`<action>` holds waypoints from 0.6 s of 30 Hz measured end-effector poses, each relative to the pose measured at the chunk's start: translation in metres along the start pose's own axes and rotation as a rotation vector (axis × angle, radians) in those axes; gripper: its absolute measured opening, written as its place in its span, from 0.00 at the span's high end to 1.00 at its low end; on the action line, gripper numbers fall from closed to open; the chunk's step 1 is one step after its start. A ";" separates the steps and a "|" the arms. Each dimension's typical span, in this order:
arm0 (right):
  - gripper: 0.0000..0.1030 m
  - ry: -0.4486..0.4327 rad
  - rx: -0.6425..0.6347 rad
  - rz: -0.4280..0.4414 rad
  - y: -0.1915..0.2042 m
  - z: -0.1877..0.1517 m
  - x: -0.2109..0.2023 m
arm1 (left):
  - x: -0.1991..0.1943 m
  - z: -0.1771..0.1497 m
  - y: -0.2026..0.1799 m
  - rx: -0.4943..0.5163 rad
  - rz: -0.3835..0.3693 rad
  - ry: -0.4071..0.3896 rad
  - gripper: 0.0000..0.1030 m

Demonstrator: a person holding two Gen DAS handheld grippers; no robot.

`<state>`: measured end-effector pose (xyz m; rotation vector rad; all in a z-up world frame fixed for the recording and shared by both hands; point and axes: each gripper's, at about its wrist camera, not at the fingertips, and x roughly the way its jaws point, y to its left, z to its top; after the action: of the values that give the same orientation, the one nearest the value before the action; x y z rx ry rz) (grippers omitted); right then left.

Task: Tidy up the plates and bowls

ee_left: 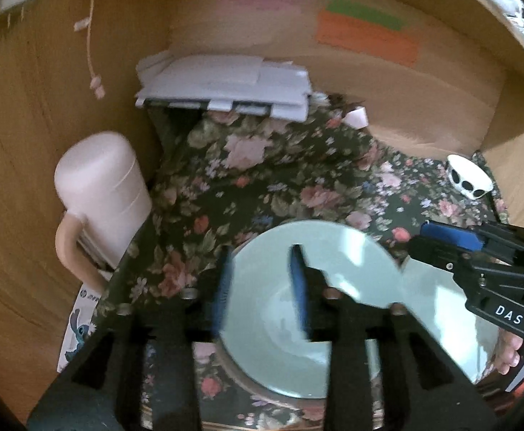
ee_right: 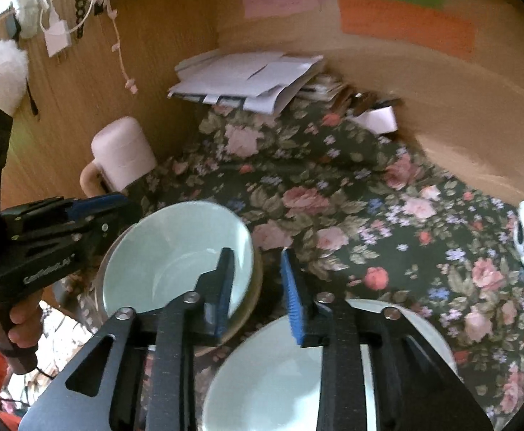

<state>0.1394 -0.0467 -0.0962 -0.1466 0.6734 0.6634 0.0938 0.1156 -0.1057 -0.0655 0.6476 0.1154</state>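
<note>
A pale green bowl (ee_left: 280, 323) rests in a floral-rimmed plate (ee_left: 283, 413) on the floral cloth. My left gripper (ee_left: 262, 287) is open, its fingers straddling the bowl's left rim without clamping it. In the right wrist view the same bowl (ee_right: 168, 258) lies at left, with the left gripper (ee_right: 93, 212) beside it. My right gripper (ee_right: 256, 294) is open, its left finger over the bowl's right rim, its right finger above a second pale bowl (ee_right: 269, 384) close below. The right gripper (ee_left: 452, 240) also shows at the right of the left wrist view.
A pink lidded mug (ee_left: 100, 201) stands at the left wall. A stack of white papers (ee_left: 226, 86) lies at the back. A small white dish with black spots (ee_left: 468, 177) sits far right. Wooden walls enclose the cloth-covered surface (ee_right: 333, 194).
</note>
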 end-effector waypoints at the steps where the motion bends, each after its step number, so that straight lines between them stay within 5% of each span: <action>1: 0.63 -0.013 0.008 -0.009 -0.005 0.001 -0.006 | -0.002 0.002 -0.004 0.004 -0.008 -0.009 0.52; 12: 0.32 -0.140 0.084 -0.181 -0.064 0.012 -0.073 | -0.022 0.039 -0.073 0.109 -0.107 -0.124 0.15; 18: 0.27 -0.188 0.129 -0.291 -0.107 0.014 -0.101 | -0.013 0.058 -0.111 0.146 -0.176 -0.132 0.09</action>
<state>0.1533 -0.1791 -0.0318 -0.0598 0.4991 0.3472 0.1322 0.0104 -0.0488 0.0258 0.5145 -0.0972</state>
